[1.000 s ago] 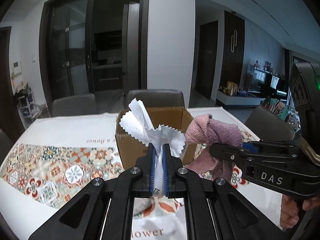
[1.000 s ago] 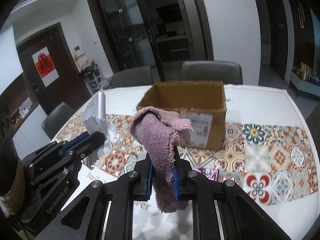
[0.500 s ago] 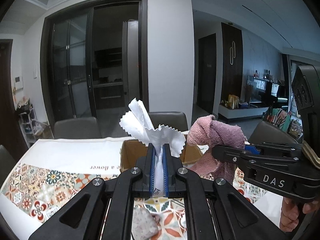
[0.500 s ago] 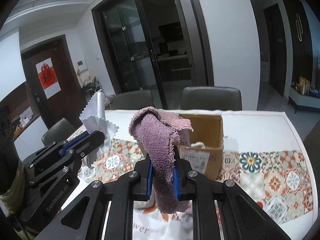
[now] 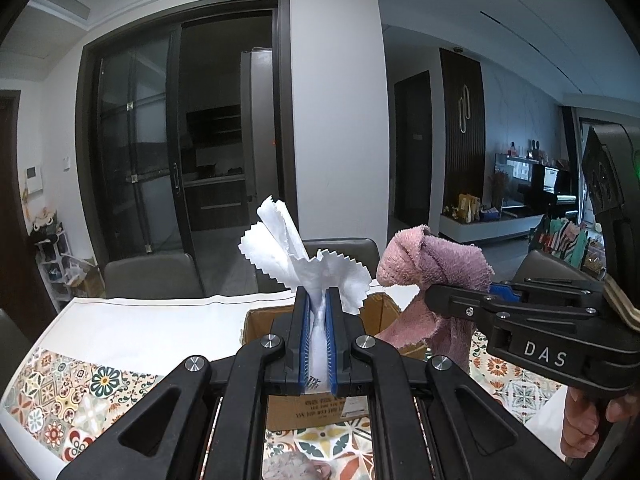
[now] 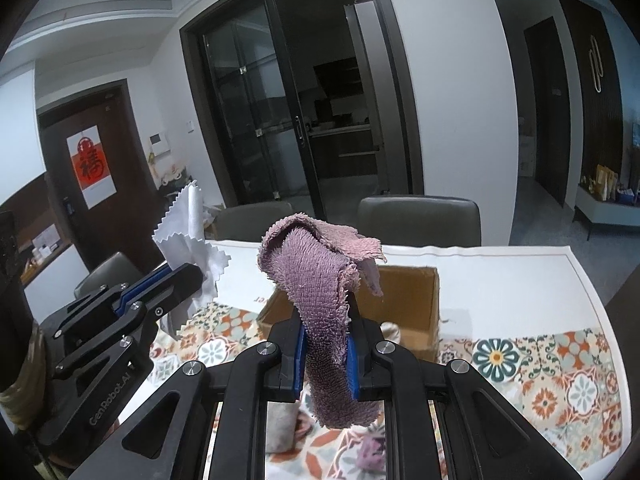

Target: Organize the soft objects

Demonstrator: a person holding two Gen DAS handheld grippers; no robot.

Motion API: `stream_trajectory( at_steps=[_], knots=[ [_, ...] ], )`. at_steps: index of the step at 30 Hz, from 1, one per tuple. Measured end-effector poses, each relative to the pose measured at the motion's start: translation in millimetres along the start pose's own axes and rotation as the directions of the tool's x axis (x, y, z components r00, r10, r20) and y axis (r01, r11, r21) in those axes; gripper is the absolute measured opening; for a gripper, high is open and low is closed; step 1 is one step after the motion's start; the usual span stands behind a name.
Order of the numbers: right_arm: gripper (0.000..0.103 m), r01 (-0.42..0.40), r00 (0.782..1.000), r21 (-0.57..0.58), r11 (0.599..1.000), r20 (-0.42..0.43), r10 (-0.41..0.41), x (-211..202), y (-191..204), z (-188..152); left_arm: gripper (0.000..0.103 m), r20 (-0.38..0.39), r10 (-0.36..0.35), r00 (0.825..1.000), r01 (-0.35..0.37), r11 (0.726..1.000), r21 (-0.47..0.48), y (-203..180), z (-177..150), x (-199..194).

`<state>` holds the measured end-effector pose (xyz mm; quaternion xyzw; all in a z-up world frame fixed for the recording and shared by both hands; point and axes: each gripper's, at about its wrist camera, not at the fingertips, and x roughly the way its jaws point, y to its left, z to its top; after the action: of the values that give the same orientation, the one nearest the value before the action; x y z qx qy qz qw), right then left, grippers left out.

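My left gripper [image 5: 318,300] is shut on a white cloth with zigzag edges [image 5: 308,260]; it also shows in the right wrist view [image 6: 188,236]. My right gripper [image 6: 325,320] is shut on a mauve towel [image 6: 320,276], seen from the side in the left wrist view [image 5: 432,264]. Both grippers are held up above the table, side by side, just short of an open cardboard box [image 6: 412,304] [image 5: 256,324]. Something pale lies inside the box [image 6: 390,330].
The table has a white and patterned tile cloth [image 6: 520,360]. A grey soft item [image 6: 282,426] and a purple one [image 6: 370,450] lie on it under my right gripper. Grey chairs [image 6: 420,220] stand behind the table.
Both grippers have risen with their cloths, so the box and table now sit lower in both views. The grips have not changed.
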<state>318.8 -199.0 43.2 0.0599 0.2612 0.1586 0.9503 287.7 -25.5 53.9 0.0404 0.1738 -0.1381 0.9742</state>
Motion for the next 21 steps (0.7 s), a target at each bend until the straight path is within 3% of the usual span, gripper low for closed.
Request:
stream_trajectory(
  at_steps=[9,21],
  knots=[
    [0.017,0.011,1.000,-0.019,1.000,-0.003,-0.011,23.7,-7.2,9.2,0.009,-0.020,0.010,1.000,-0.010,1.000,0.009,8.5,0.5,27.9],
    [0.017,0.021,0.997,-0.022,1.000,-0.073,-0.023,71.9,-20.3,9.0,0.009,-0.097,0.018,0.995,-0.017,1.000,0.012,14.0,-9.0,79.4]
  ],
)
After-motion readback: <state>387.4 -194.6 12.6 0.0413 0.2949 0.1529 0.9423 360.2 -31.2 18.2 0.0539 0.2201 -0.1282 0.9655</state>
